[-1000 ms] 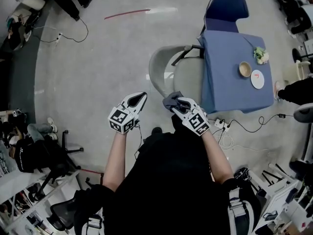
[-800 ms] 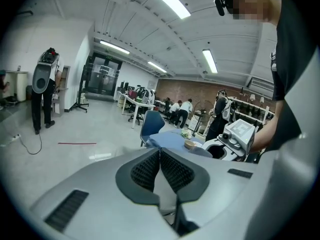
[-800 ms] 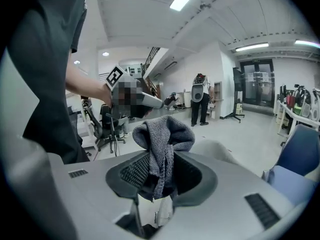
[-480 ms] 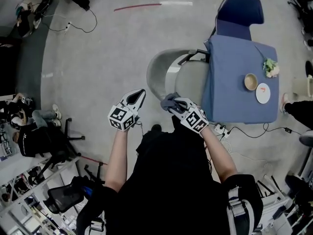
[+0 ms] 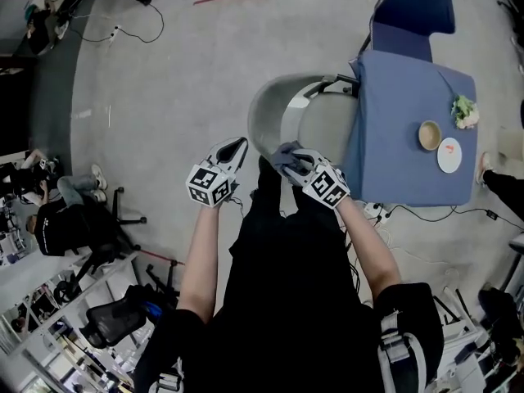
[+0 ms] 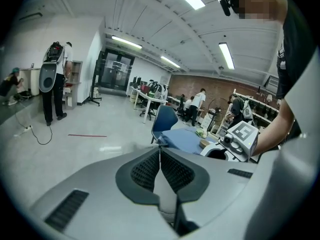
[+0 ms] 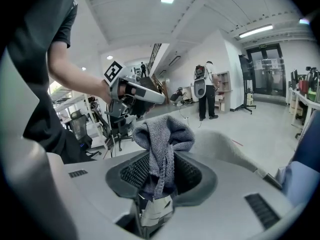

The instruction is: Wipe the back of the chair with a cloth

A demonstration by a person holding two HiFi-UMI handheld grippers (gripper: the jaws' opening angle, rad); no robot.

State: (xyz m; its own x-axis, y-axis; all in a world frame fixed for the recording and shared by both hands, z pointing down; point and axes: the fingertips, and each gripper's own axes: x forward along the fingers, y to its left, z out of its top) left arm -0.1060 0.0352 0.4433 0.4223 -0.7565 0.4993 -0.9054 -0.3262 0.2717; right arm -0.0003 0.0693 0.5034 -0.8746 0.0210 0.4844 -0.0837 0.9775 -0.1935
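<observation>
On a grey floor beside a blue-draped table (image 5: 393,166), I stand behind the pale grey chair (image 5: 264,113), a gripper in each hand. My right gripper (image 5: 293,163) is clamped on a grey cloth (image 5: 283,154), which bunches up out of the jaws in a loose fold. From above, the cloth sits just at the near end of the chair's curved back; I cannot tell whether it touches. My left gripper (image 5: 237,145) is held level with the right one, to the left of the chair back, jaws pressed together with nothing between them. A bowl (image 5: 430,135) and a white plate (image 5: 449,155) stand on the table, with a blue chair (image 5: 413,11) at its far side.
</observation>
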